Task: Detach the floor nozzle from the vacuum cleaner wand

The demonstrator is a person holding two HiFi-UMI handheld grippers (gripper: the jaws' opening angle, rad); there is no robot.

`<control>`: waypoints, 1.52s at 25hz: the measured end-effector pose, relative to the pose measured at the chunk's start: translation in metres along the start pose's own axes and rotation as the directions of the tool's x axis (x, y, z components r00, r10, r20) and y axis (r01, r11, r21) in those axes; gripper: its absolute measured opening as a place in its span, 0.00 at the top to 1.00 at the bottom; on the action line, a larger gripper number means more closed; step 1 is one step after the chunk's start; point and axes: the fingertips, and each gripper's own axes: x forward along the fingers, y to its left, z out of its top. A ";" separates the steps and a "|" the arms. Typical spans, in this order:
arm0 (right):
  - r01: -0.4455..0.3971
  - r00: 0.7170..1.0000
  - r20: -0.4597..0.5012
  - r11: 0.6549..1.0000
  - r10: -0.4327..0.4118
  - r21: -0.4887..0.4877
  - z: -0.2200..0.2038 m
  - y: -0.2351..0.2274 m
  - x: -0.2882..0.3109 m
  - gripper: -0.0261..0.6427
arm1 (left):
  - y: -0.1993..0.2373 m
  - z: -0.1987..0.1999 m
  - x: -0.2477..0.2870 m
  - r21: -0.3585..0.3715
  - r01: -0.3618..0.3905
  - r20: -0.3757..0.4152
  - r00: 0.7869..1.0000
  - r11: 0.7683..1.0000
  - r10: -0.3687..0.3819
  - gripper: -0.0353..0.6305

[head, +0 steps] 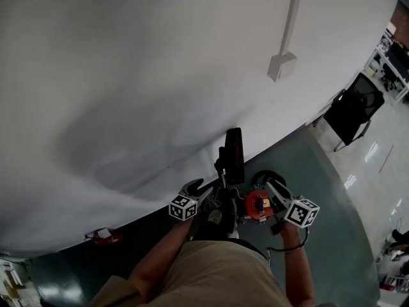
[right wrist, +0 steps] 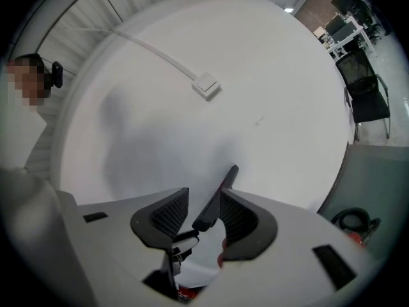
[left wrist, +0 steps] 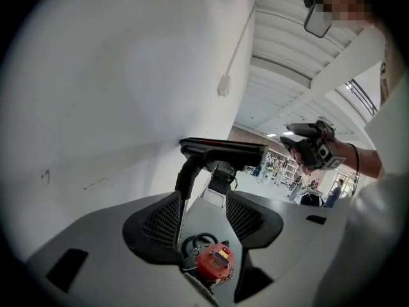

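The black floor nozzle stands on end against the white wall, joined to a thin wand that runs down to the red vacuum body. My left gripper is just left of the wand, its jaws apart and empty. My right gripper is just right of the red body, also open. In the left gripper view, my left gripper frames the nozzle and the red body. In the right gripper view, my right gripper shows the nozzle edge-on past the untouched pads.
A white wall with a cable duct and box fills the background. A black hose loop lies by the red body on the dark green floor. A black chair stands at the right. A small red object lies by the wall's foot.
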 end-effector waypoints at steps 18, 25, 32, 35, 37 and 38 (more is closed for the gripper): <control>0.106 0.992 -0.073 0.993 -0.102 0.049 0.029 0.008 0.103 0.63 | 0.054 -0.048 0.106 0.069 0.200 -0.170 0.968 0.977 -0.186 0.57; 0.119 0.978 -0.188 0.979 -0.088 0.164 0.009 -0.015 0.138 0.59 | 0.069 -0.053 0.114 0.130 0.208 -0.194 0.964 0.969 -0.181 0.57; 0.105 0.961 -0.273 0.978 -0.054 0.178 -0.004 -0.034 0.158 0.54 | 0.057 -0.068 0.122 0.233 0.284 -0.302 0.930 0.930 -0.209 0.57; 0.077 0.955 -0.296 0.976 -0.013 0.206 -0.008 -0.039 0.164 0.54 | 0.056 -0.074 0.126 0.224 0.262 -0.320 0.930 0.939 -0.183 0.57; 0.069 0.948 -0.317 0.976 0.000 0.205 -0.008 -0.043 0.166 0.54 | 0.054 -0.072 0.129 0.207 0.237 -0.315 0.935 0.949 -0.165 0.57; 0.065 0.945 -0.328 0.977 0.005 0.205 -0.009 -0.045 0.168 0.54 | 0.055 -0.071 0.131 0.203 0.226 -0.311 0.937 0.953 -0.156 0.57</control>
